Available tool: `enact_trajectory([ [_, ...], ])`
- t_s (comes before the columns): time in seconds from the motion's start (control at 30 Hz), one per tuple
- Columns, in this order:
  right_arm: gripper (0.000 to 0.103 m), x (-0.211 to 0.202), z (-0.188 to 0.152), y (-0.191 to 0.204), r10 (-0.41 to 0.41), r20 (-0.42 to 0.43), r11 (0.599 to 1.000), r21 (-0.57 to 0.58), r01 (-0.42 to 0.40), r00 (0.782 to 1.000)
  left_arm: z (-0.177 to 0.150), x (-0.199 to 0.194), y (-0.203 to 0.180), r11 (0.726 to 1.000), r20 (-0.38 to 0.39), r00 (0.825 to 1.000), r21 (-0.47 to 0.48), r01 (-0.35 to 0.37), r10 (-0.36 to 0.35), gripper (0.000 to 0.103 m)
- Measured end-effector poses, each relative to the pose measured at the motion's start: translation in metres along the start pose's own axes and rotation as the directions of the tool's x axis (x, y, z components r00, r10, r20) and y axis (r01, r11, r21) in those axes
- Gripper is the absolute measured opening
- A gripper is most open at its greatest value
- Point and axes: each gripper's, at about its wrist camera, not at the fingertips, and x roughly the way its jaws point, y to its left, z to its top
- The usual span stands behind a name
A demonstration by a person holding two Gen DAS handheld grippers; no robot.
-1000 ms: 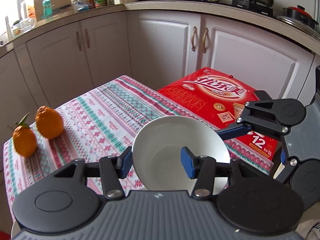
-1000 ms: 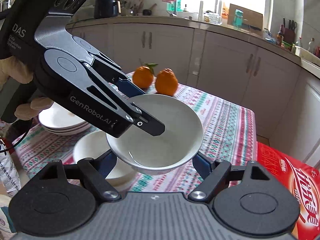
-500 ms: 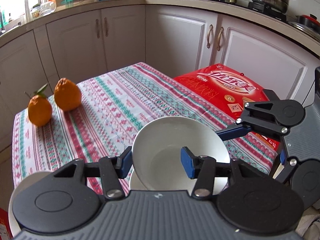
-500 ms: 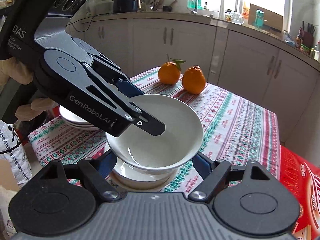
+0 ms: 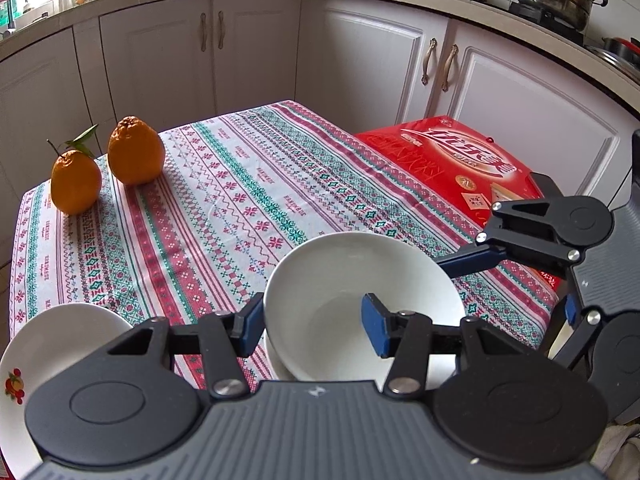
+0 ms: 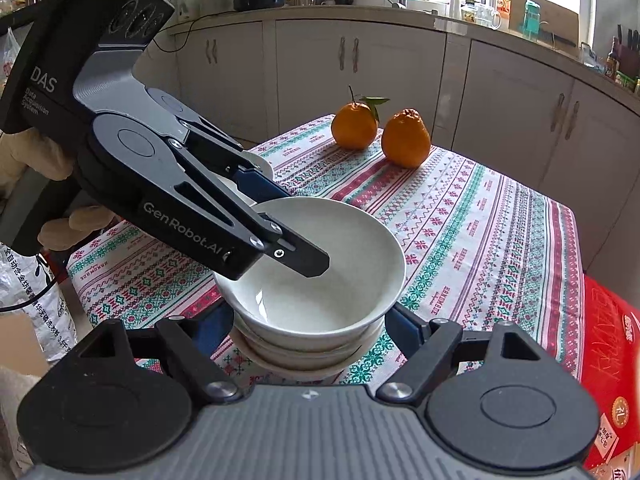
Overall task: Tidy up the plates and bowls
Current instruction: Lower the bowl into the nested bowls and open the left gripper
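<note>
Landmark: table, square, draped in a woven cloth of red, green and white cross-stitch bands. Behind it, smooth cream cabinets with panelled doors and metal handles, run along two walls. Off one table edge, beside it, a flat glossy red carton with printed lettering. Near the table's front corner, a stack of white plates, round and shallow, glazed, fruit motif at the rim. Close to the table's near edge, a top bowl, white glazed ceramic, deep and round, tilted, seated on or just above a stack of bowls of like make; contact between them not discernible. At the table's far corner, two oranges, pebbled skin, pear-shaped, side by side, one with stem and leaf.

Left gripper, black metal linkage with blue pads, clamped narrowly on the near rim of the top bowl: one finger outside the wall, the other inside. Angled steeply down toward the table, gripped from behind by a hand in a pale glove.

Right gripper, same build, fingers spread about halfway, flanking the bowls low on either side; pad contact not discernible. Pointed obliquely down at the table.
</note>
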Motion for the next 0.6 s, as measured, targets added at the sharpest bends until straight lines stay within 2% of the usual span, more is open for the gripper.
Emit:
enact_trajectory([
  [0.17, 0.086, 0.003, -0.002, -0.002, 0.01, -0.01, 1.0, 0.01, -0.01, 1.0, -0.003, 0.002, 0.001, 1.0, -0.008, 1.0, -0.001, 0.001, -0.001, 0.052],
  [0.2, 0.087, 0.004, -0.003, -0.002, 0.011, -0.012, 1.0, 0.01, -0.011, 1.0, -0.003, 0.003, 0.002, 1.0, -0.01, 1.0, -0.003, 0.0, 0.0, 0.055],
  [0.23, 0.091, 0.005, -0.003, -0.003, 0.01, -0.01, 1.0, 0.01, -0.01, 1.0, -0.004, 0.003, 0.003, 1.0, -0.008, 1.0, -0.006, 0.001, -0.001, 0.062],
  [0.3, 0.101, 0.002, -0.003, -0.004, 0.004, 0.012, 1.0, 0.013, -0.005, 1.0, -0.005, 0.0, 0.005, 1.0, 0.007, 1.0, -0.011, 0.007, -0.007, 0.067],
  [0.4, 0.102, -0.004, -0.002, -0.007, 0.012, 0.034, 1.0, 0.018, -0.013, 0.999, -0.005, -0.006, 0.003, 1.0, 0.03, 1.0, 0.001, -0.005, 0.005, 0.078],
  [0.5, 0.103, -0.007, -0.003, -0.008, 0.004, 0.033, 1.0, 0.013, -0.005, 0.999, -0.007, -0.015, 0.0, 1.0, 0.053, 0.999, 0.023, -0.009, 0.007, 0.081],
  [0.6, 0.103, -0.009, -0.006, -0.008, -0.002, 0.024, 1.0, 0.001, 0.002, 1.0, -0.011, -0.028, -0.003, 0.999, 0.085, 0.996, 0.043, -0.017, 0.014, 0.092],
])
